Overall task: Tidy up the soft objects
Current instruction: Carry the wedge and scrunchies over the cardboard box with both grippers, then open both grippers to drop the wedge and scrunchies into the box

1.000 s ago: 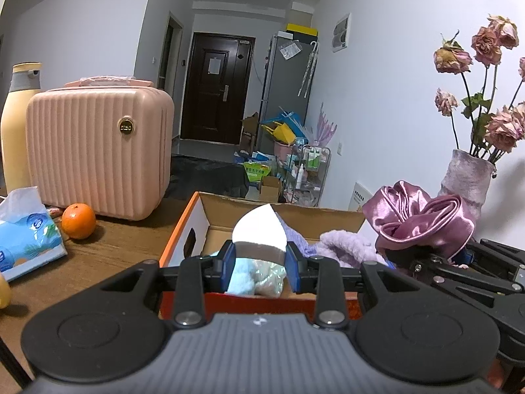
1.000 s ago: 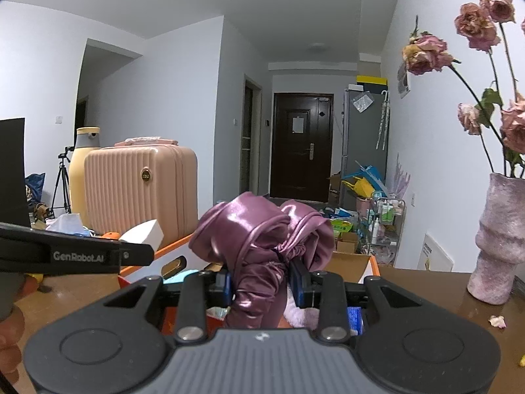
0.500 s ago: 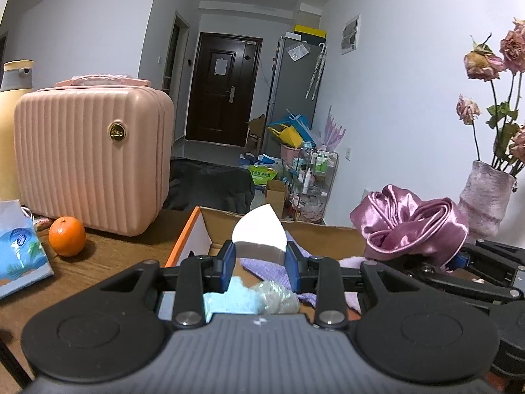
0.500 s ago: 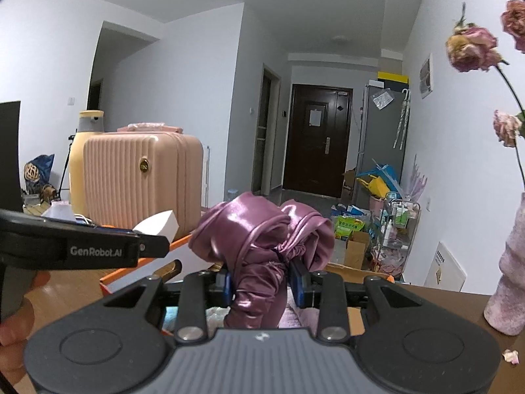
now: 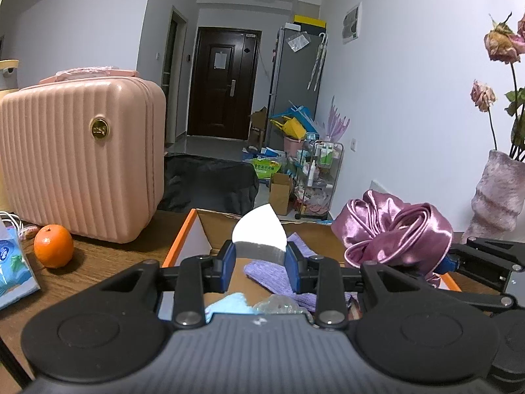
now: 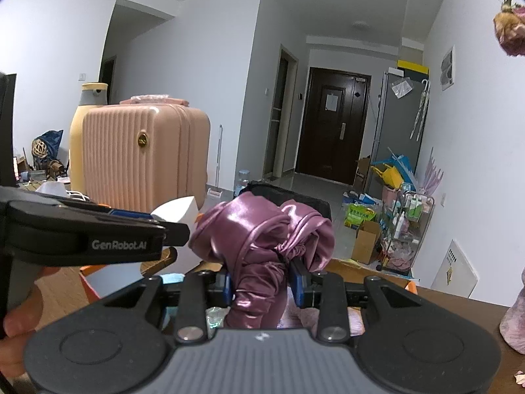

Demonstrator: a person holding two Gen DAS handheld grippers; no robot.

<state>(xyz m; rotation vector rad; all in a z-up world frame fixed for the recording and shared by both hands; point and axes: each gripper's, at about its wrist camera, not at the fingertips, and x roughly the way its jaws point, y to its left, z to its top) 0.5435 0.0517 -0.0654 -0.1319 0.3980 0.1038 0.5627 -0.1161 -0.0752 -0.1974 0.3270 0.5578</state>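
A pink ribbed suitcase (image 5: 82,161) and an orange (image 5: 53,246) stand on the wooden table (image 5: 108,262) at the left of the left wrist view. At lower centre, the left gripper (image 5: 259,259) is pinched on the white flap (image 5: 257,229) of an orange-edged cardboard box (image 5: 183,239), holding it upright over the open box. Inside lie a lilac knitted cloth (image 5: 265,271) and a pale blue soft item (image 5: 229,305). To the right of the flap, at centre right of the frame, the right gripper (image 6: 261,284) is clamped on a bunched purple satin cloth (image 5: 397,233), its folds bulging above the jaws and carried just over the box's right side. At far right stands a textured vase (image 5: 495,193) of dried roses. The box opening lies below and slightly left of the satin bundle, so the right hand looks nearer to a drop. The likely next move is a short lowering into the box while the left keeps the flap clear.
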